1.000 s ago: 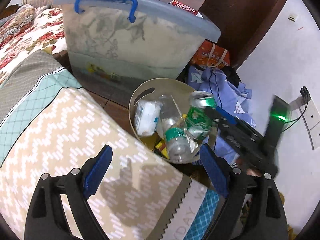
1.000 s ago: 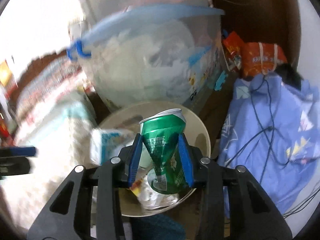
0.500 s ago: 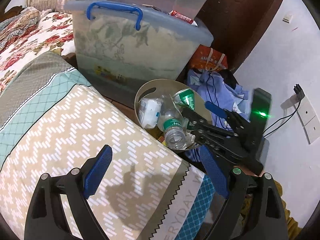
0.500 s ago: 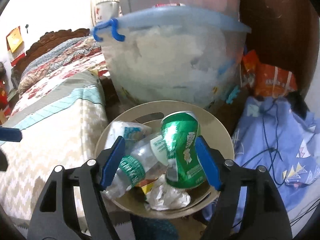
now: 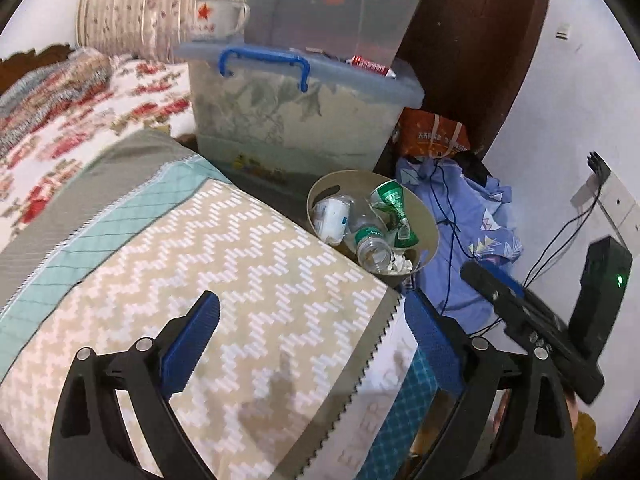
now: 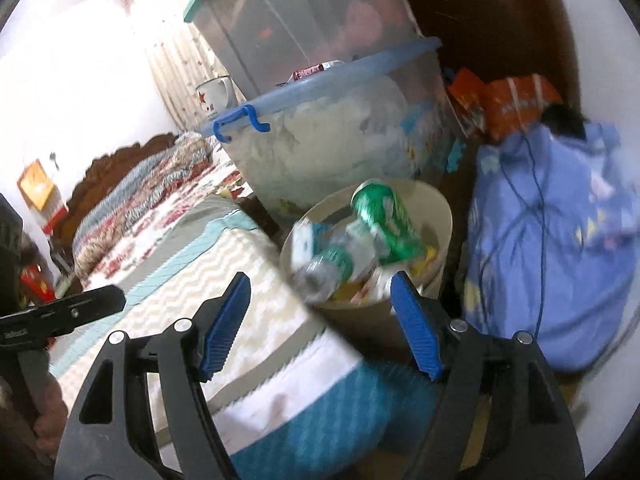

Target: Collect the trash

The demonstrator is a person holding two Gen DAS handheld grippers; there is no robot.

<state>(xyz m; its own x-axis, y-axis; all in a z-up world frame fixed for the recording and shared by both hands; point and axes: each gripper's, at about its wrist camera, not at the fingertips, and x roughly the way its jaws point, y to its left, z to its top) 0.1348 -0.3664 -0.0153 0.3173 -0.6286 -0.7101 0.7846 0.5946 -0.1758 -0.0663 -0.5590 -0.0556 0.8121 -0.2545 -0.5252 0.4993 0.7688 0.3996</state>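
Note:
A beige round trash bin (image 5: pixel 430 226) (image 6: pixel 442 216) stands on the floor beside the bed. In it lie a crushed green can (image 5: pixel 394 208) (image 6: pixel 386 220), a clear plastic bottle (image 5: pixel 370 242) (image 6: pixel 326 266), a white packet (image 5: pixel 330 218) and crumpled paper. My left gripper (image 5: pixel 312 340) is open and empty above the zigzag bedcover (image 5: pixel 224 264). My right gripper (image 6: pixel 320 324) is open and empty, just short of the bin; it shows at the right of the left wrist view (image 5: pixel 520 312).
A translucent storage box (image 5: pixel 296 120) with a blue handle stands behind the bin, with a second box and a mug (image 5: pixel 216 20) on top. Blue cloth with cables (image 5: pixel 468 216) and an orange bag (image 5: pixel 434 136) lie to the right. A wall socket (image 5: pixel 612 196) is on the right.
My right gripper opened and let the green can drop into the bin, then drew back. Both grippers have pulled away from the bin.

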